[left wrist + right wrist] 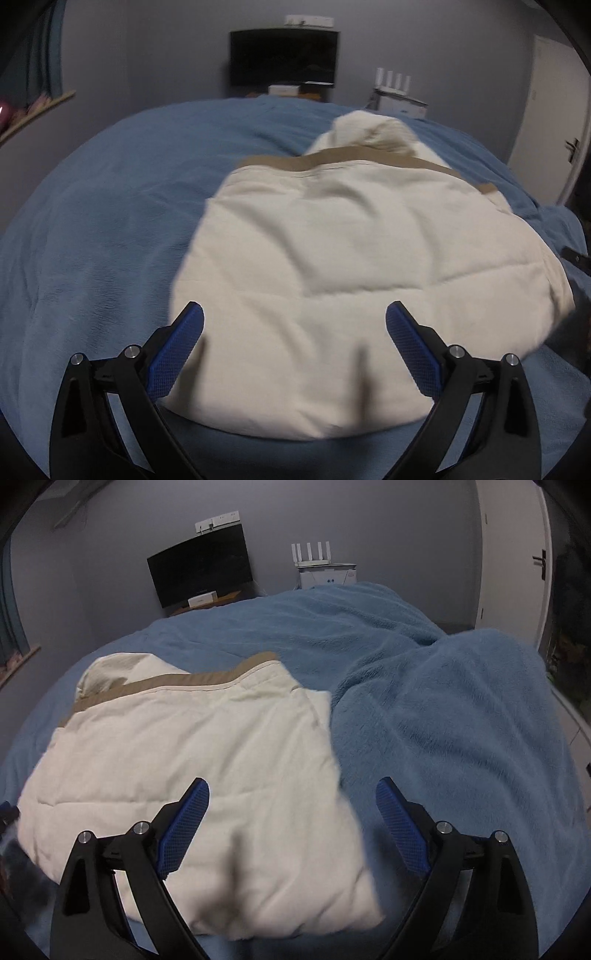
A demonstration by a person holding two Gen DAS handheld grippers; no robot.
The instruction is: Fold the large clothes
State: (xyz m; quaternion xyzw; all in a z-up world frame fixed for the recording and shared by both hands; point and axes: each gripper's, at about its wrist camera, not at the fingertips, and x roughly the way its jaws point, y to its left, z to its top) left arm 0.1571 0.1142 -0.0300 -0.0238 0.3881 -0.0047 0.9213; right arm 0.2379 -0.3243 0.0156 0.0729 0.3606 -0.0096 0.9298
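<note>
A cream quilted jacket (pixel 351 266) with a tan band along its far edge lies folded in a thick bundle on a blue fleece bed cover (pixel 110 206). My left gripper (pixel 295 314) hovers open over the jacket's near edge, blue pads wide apart and holding nothing. In the right wrist view the same jacket (pixel 192 768) fills the left half. My right gripper (pixel 291 790) stands open above the jacket's right edge, its left finger over the cloth and its right finger over the blue cover (pixel 461 738). Neither pad presses on the fabric.
A dark monitor (pixel 283 55) stands on a low desk beyond the bed against a grey wall. A white router on a box (pixel 325 568) sits to its right. A white door (pixel 513 554) is at far right. The blue cover bunches into a mound (pixel 480 672).
</note>
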